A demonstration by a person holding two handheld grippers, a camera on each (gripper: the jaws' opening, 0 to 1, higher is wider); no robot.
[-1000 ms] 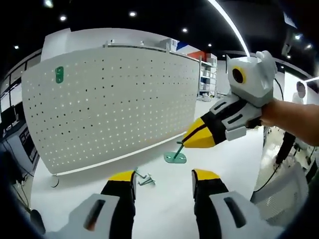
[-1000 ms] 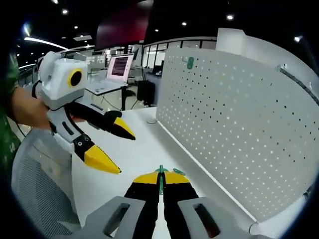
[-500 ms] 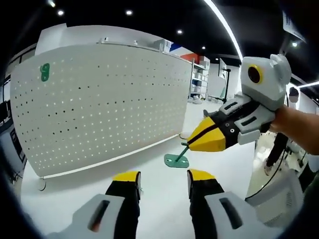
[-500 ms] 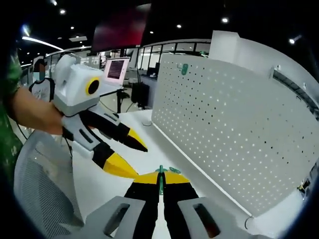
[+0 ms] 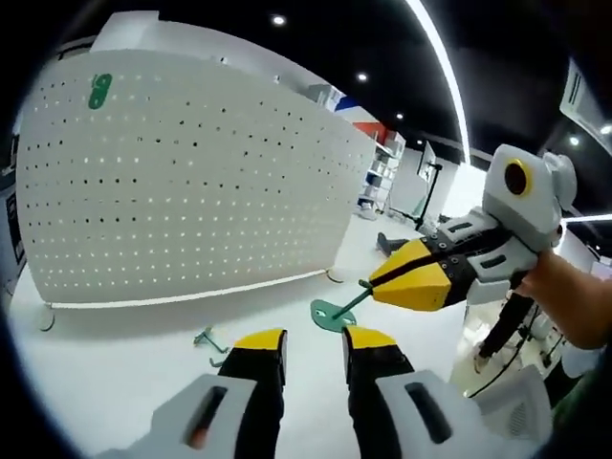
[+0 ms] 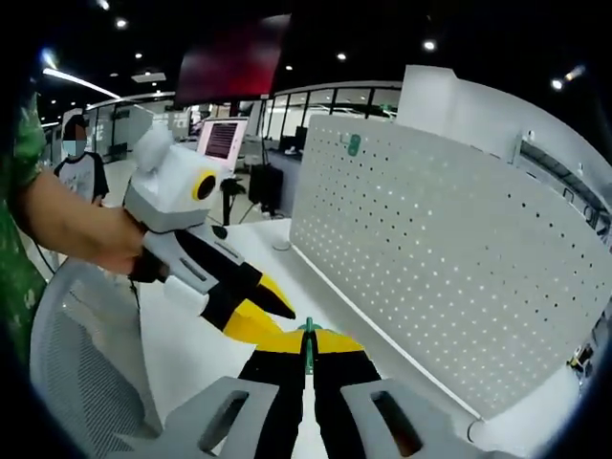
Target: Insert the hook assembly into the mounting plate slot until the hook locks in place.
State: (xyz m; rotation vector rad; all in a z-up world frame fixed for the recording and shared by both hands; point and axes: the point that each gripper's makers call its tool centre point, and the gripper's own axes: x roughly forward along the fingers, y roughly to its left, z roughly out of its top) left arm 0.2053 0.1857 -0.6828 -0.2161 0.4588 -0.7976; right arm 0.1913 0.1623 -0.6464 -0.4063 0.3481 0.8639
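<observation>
My right gripper (image 6: pixel 307 337) is shut on a green hook assembly (image 6: pixel 308 352), a thin rod with an oval foot. In the left gripper view the right gripper (image 5: pixel 378 284) reaches in from the right. It holds the hook assembly (image 5: pixel 330 313) just beyond my left gripper (image 5: pixel 314 337), which is open with a narrow gap and nothing between its jaws. In the right gripper view the left gripper (image 6: pixel 270 318) sits close on the left of the held hook. A small green mounting plate (image 5: pixel 98 91) (image 6: pixel 354 144) is fixed high on the white pegboard (image 5: pixel 191 191) (image 6: pixel 449 258).
A loose green hook (image 5: pixel 208 338) lies on the white table (image 5: pixel 115 363) near the pegboard's foot. A mesh chair (image 6: pixel 76 354) stands at the table's edge. A laptop (image 6: pixel 222 142) and a person (image 6: pixel 81 167) are farther back.
My left gripper's jaws have narrowed, and it has come closer to the held hook's oval foot. Both views have shifted with the hands. The right gripper stays shut on the hook.
</observation>
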